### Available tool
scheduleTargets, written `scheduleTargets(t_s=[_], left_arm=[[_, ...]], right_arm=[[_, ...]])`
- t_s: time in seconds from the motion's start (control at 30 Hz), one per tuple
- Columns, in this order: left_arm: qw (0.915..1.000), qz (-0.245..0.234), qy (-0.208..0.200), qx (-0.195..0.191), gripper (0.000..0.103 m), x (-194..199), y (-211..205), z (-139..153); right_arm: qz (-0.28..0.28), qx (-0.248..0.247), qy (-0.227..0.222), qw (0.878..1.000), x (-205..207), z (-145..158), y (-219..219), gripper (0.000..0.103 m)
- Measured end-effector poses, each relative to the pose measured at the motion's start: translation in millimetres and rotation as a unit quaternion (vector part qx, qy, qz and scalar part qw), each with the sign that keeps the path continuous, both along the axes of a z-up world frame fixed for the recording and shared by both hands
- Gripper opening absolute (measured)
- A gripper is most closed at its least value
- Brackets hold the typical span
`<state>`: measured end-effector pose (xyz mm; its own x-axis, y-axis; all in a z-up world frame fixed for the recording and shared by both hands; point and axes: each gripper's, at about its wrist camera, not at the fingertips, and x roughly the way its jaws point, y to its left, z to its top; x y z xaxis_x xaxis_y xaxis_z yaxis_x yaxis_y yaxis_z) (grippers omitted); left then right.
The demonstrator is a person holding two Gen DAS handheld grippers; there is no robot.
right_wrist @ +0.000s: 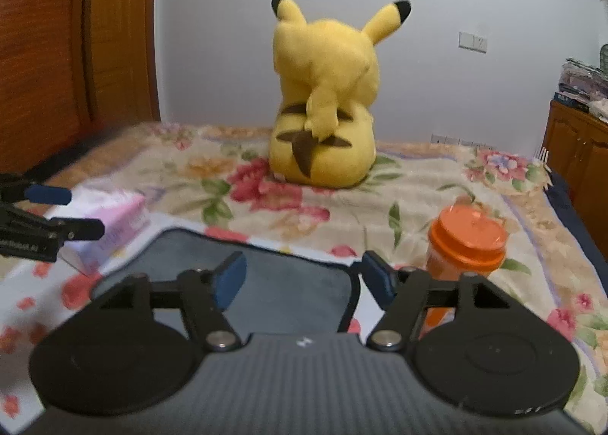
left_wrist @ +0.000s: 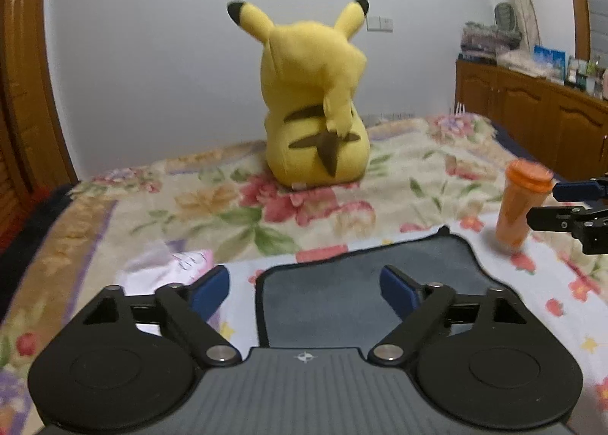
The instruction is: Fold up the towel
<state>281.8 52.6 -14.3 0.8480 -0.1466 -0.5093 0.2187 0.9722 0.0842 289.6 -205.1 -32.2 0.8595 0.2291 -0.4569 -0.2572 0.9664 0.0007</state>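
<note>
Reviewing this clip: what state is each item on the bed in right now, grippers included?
Left gripper: open, above the towel, holding nothing.
Right gripper: open, holding nothing.
Grey towel: spread flat on the blanket, not yet folded.
Orange cup: upright, lid on.
Pikachu plush: sitting upright, back to the cameras.
Pink tissue pack: lying beside the towel.

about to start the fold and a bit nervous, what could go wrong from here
1. The orange cup stands right beside the grey towel's right edge; the right gripper could tip it.
2. The pink tissue pack sits near the left gripper and could get dragged.
</note>
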Motion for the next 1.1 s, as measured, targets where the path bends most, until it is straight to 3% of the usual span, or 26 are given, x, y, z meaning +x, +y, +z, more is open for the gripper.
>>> scheduleTargets(t_s=[0.13,0.23,0.63,1.1], left_arm=[[0.9998,0.009,-0.016,0.003,0.103,-28,0,26],[0.9996,0.013,-0.024,0.008,0.103,-48,-2,43],[0.9977,0.044,-0.052,0.005,0.103,-121,-20,86],[0.9966,0.062,-0.055,-0.004,0.103,-185,-27,104]], right_arm=[[-0.010,0.009,-0.018,1.000,-18,22,-2,0.093],[-0.011,0.016,-0.028,0.999,-32,38,-4,0.103],[-0.002,0.019,-0.048,0.999,-92,72,-11,0.103],[0.001,0.036,-0.064,0.997,-153,91,-19,0.103]])
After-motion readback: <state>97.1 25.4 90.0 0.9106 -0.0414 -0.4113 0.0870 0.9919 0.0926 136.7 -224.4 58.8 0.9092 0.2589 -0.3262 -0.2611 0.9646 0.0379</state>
